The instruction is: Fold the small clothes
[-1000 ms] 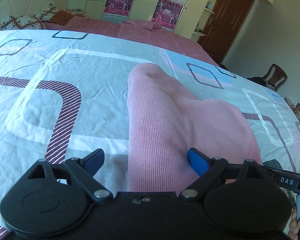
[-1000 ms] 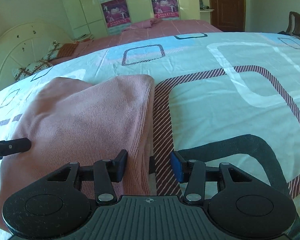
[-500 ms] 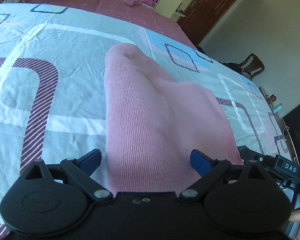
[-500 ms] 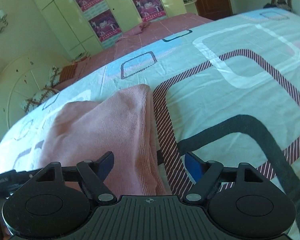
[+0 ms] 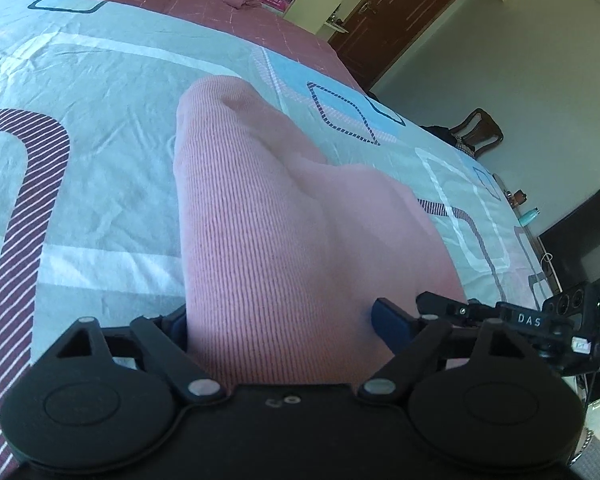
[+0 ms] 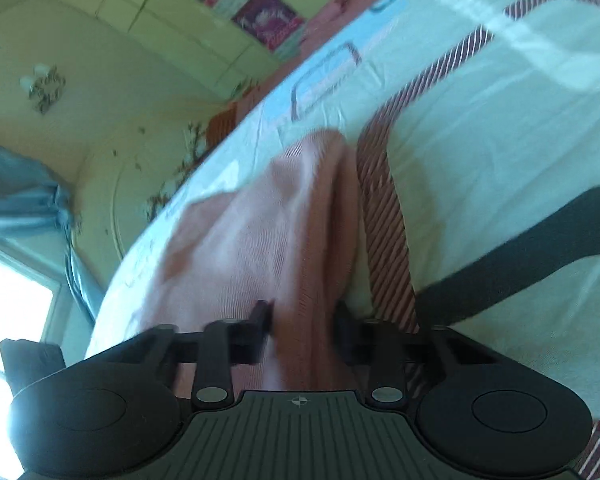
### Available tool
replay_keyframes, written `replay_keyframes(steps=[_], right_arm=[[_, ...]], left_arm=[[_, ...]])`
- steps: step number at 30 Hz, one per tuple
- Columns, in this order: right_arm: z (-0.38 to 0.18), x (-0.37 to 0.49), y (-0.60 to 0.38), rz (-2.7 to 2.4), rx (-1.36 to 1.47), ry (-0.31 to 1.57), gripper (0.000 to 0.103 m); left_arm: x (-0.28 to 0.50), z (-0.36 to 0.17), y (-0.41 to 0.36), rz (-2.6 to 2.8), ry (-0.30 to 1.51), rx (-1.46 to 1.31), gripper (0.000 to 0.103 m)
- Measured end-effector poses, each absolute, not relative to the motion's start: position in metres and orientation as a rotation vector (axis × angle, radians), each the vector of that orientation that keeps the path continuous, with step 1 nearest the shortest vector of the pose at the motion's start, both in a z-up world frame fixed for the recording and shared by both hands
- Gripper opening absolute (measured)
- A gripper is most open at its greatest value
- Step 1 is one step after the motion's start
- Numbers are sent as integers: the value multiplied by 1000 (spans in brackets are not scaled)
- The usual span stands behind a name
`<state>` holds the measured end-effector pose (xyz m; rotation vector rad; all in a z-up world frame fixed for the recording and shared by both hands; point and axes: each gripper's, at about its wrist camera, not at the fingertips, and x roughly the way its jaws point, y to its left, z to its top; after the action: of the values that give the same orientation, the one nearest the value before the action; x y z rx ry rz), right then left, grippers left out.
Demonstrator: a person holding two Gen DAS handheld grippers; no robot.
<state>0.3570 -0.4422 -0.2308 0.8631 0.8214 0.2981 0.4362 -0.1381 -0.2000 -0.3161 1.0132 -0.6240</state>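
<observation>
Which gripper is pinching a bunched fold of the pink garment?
The right gripper: its jaws, just closing, squeeze a raised ridge of pink garment. The left gripper, also closing, straddles flat cloth.

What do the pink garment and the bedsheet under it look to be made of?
Pink garment: looks like a soft ribbed knit, matte; fine parallel ribs run along it. Bedsheet: probably thin woven cotton or a blend, smooth and matte, with sharp fine creases and a flat printed pattern.

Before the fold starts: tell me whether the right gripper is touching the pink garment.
Touching. In the right wrist view the right gripper has just been closing, and its fingers pinch a bunched ridge of the pink garment between them.
</observation>
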Motion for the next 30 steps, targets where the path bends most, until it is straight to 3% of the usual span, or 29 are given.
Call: replay_keyframes(steps=[7,9,12,22,30], right_arm=[[-239,370,-447,335,930,803,30],[-236,371,-443,348,910,818,23],[-228,368,-440,335,897,808,20],[-184,363,-412,364,860,755,19],[-152,366,-341,407,856,725,19]], left_arm=[[440,-201,-140,-610,1005,-344,61],[438,-197,-139,-604,998,-340,51],[436,-189,-139,-609,986,-331,43],[426,-149,-118,-635,940,-282,38],[416,-117,-45,-610,871,-242,38]])
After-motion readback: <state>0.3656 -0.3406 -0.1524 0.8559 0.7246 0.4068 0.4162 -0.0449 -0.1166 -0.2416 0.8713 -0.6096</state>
